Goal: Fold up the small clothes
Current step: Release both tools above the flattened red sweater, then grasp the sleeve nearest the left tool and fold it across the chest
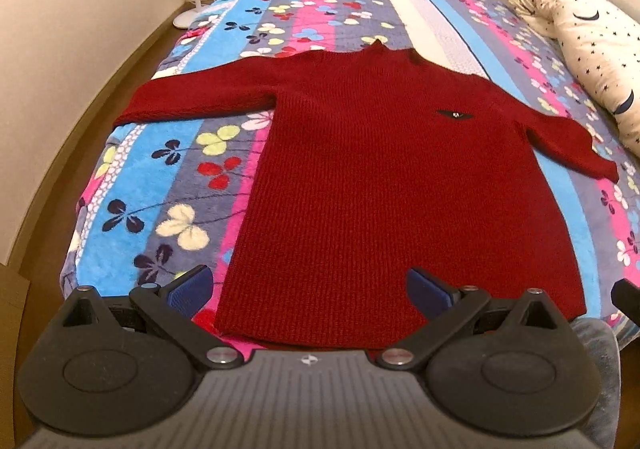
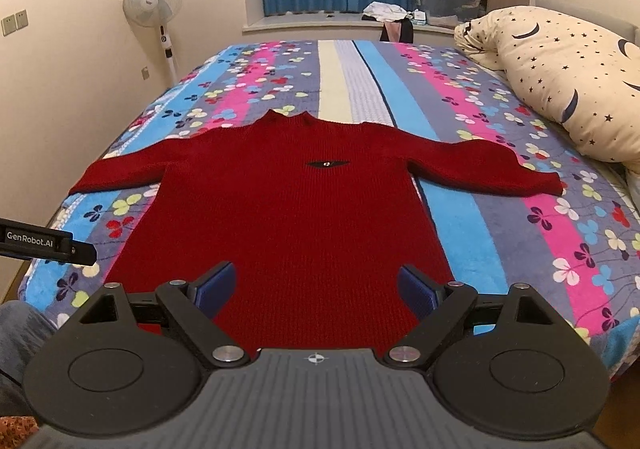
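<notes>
the dark red knitted sweater (image 1: 384, 185) lies flat and face up on the bed's striped fleece blanket with clover flowers (image 1: 160, 185), both sleeves spread out sideways, collar toward the window end. the left gripper (image 1: 310, 291) hovers at the sweater's hem with its fingers wide apart, holding nothing. the right gripper (image 2: 316, 289) hangs over the hem too, equally spread. a cream star-printed pillow (image 2: 560, 85) rests beyond the sweater's right sleeve.

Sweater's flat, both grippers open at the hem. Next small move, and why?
Probably reach the left gripper forward-left to the left sleeve to fold it across the body. The red sweater lies flat, face up on the floral blanket, both sleeves spread out, nothing folded yet. Both grippers are open, holding nothing; the right gripper could take the right sleeve next.
</notes>
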Tool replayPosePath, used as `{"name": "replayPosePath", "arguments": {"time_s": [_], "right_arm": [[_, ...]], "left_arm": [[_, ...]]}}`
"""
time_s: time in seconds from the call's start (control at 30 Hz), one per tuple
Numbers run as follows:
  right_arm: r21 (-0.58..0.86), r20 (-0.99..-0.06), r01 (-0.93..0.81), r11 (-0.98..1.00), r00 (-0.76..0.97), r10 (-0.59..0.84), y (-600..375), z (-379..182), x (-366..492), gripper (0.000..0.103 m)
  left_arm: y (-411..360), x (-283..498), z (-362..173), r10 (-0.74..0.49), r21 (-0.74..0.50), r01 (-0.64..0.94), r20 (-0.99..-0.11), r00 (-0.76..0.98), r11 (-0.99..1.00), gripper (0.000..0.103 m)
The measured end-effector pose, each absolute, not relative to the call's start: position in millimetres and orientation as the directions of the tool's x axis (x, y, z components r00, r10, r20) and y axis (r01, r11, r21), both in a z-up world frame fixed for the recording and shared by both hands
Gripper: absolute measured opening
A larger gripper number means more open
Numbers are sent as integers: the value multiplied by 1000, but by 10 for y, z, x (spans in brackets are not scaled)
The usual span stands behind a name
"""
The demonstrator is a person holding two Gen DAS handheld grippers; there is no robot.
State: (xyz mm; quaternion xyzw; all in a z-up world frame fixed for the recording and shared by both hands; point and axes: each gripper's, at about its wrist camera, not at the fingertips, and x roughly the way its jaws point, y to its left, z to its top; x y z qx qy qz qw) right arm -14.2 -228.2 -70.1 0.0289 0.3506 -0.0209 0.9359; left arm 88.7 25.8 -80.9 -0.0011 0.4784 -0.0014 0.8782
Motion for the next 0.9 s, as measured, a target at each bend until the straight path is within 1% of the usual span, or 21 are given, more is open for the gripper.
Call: {"name": "replayPosePath", "arguments": {"time_s": [0.5, 0.9], "right_arm": [[10, -727, 38, 999, 686, -19, -2137, -898, 221, 89], [3, -764, 39, 999, 644, -22, -2092, -1073, 434, 89]], "left_arm": [[270, 1257, -1053, -28, -17, 28, -877, 481, 999, 103], [364, 1544, -1316, -38, -41, 1, -906, 422, 999, 103]]}}
